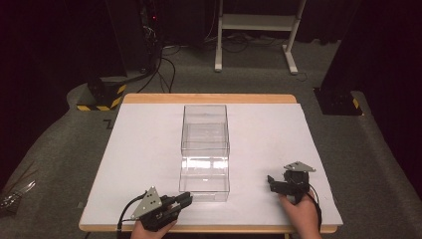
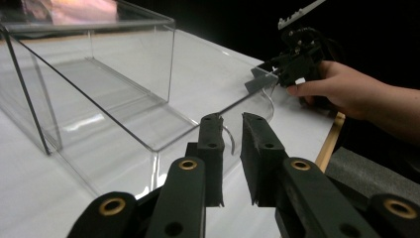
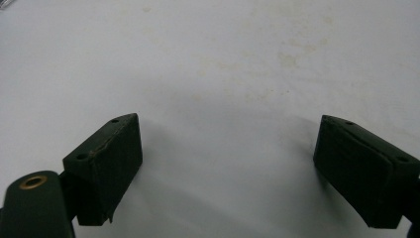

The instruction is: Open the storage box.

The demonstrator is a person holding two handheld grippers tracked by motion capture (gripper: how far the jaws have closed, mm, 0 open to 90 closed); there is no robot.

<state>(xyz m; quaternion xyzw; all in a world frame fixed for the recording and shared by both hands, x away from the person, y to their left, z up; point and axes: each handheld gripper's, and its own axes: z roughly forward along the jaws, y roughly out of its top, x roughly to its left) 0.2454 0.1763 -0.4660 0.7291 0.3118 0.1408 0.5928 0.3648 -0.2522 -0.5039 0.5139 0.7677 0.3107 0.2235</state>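
— Where are we?

— My left tool [image 1: 185, 199] sits at the near left corner of the clear box [image 1: 205, 152], jaws nearly together with a thin gap, holding nothing. The box stands mid-table [image 1: 134, 149], long side running away from me. My right tool [image 3: 225, 171] is spread wide over bare white surface, empty.

— Risk?

— I'd guess a nudge: that box looks light, so the left tool could skid or tip it. Glare also hides its edges.
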